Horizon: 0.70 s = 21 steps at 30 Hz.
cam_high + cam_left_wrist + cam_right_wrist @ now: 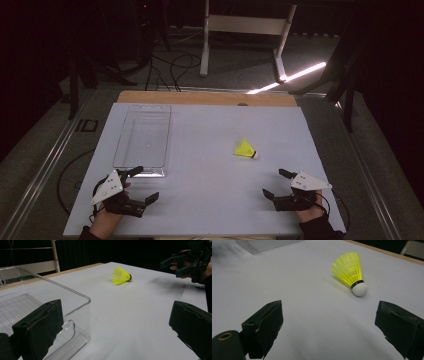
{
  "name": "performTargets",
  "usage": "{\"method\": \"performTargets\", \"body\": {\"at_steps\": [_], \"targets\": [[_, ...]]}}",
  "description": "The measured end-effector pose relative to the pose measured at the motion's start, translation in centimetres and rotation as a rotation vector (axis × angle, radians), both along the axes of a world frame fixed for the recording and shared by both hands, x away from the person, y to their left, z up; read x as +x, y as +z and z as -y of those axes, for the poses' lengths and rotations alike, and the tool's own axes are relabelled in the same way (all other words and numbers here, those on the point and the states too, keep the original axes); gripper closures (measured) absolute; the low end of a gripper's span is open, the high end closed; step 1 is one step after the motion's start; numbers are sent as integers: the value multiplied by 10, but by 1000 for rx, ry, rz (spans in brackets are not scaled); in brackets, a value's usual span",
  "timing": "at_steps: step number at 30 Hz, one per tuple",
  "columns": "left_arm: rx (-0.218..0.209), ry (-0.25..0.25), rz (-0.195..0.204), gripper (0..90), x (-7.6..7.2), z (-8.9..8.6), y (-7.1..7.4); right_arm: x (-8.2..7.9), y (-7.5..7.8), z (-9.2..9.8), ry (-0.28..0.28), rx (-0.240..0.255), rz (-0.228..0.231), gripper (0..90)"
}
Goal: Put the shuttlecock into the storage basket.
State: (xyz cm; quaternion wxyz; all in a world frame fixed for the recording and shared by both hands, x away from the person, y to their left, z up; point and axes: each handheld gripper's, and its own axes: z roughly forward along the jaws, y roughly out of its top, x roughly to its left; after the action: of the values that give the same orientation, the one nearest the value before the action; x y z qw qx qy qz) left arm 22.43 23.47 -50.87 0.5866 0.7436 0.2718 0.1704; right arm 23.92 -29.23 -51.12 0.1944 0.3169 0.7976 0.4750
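2 grippers, left gripper (141, 184) and right gripper (275, 183), gape apart; bare table (210, 165) surrounds shuttlecock (245, 149).

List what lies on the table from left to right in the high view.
left gripper → clear plastic tray → yellow shuttlecock → right gripper

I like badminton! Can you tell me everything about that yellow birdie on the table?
The birdie has a bright yellow skirt of ribbed, plastic-looking mesh, a thin black band, and a rounded white nose. It lies on its side on the white table, nose toward the near edge. Nothing else touches it; both tongs are apart from it.
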Motion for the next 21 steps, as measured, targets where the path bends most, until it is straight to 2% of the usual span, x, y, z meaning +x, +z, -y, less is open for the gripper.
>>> {"method": "performTargets", "body": {"at_steps": [21], "targets": [[9, -8, -3, 1, 0, 2, -1, -1, 0, -1, 14, -5, 8, 82]]}}
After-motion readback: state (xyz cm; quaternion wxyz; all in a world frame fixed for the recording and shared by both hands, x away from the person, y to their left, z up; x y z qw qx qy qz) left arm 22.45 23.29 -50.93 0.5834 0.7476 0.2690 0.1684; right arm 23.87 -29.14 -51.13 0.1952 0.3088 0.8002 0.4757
